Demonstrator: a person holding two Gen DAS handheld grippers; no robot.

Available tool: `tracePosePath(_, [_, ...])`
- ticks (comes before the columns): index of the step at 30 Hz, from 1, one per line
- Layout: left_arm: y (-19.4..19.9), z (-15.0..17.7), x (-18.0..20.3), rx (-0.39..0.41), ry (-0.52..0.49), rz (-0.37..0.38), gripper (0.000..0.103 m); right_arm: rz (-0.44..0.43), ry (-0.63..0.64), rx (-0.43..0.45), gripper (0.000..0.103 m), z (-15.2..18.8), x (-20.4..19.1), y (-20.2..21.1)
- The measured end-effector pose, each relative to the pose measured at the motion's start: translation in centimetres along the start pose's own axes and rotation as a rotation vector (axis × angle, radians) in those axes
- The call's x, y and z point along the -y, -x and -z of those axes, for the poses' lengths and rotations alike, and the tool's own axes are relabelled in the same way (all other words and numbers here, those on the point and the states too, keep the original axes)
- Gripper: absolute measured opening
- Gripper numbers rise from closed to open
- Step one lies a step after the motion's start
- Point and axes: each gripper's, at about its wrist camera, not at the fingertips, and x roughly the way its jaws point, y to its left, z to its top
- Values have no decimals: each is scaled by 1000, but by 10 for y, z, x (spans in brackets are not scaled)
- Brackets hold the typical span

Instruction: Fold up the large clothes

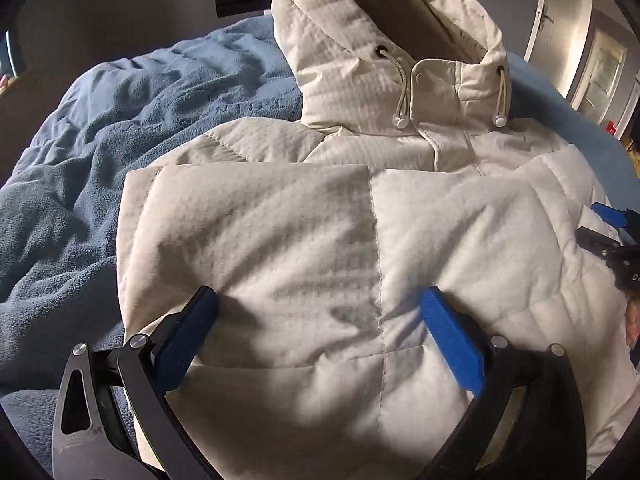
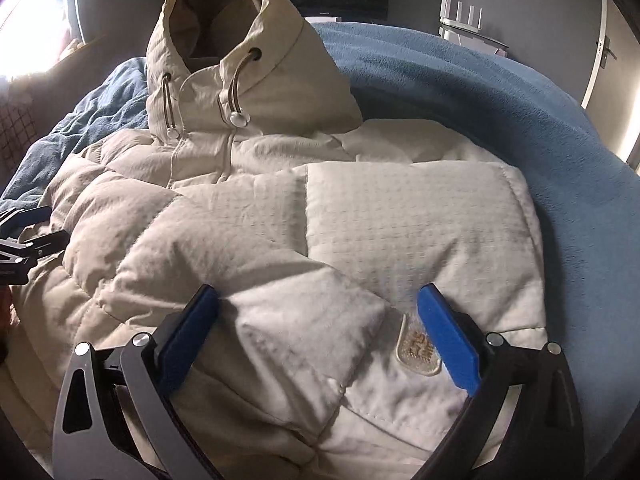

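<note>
A cream-white puffer jacket (image 1: pixel 280 240) lies front-up on a bed, its hood (image 1: pixel 340 60) standing up at the far end. Both sleeves are folded across the chest. In the right wrist view one sleeve (image 2: pixel 240 260) lies over the jacket (image 2: pixel 400 220), its cuff beside a small chest badge (image 2: pixel 416 350). My left gripper (image 1: pixel 320 300) hovers open over the jacket's left half, its pads wide apart and gripping nothing. My right gripper (image 2: pixel 318 296) is open too, above the sleeve cuff and badge. Each gripper shows at the edge of the other's view: right gripper (image 1: pixel 612 236), left gripper (image 2: pixel 24 232).
A rumpled blue fleece blanket (image 1: pixel 120 120) covers the bed around the jacket and runs out to the right of it (image 2: pixel 540 128). A white door (image 1: pixel 560 20) and a white router (image 2: pixel 460 12) stand beyond the bed. A bright window (image 2: pixel 24 20) lies far left.
</note>
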Motion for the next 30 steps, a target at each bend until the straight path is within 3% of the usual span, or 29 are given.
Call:
tracePosePath(5, [-1,3,8,27,-28,-35,98,11,4,15,96,2,-1,-1])
tracePosePath(14, [3,3,6,35,-25,-31,98,39,-8,60,96,1,-12,28])
tracePosePath(23, [11,-1,3,68,-39,-34,96,-37,-79,32,96,-35,-15,30])
tracePosePath(30, [17,-14,-14,122,26,-20,96,-24,-108,60,96,-84,-13,12])
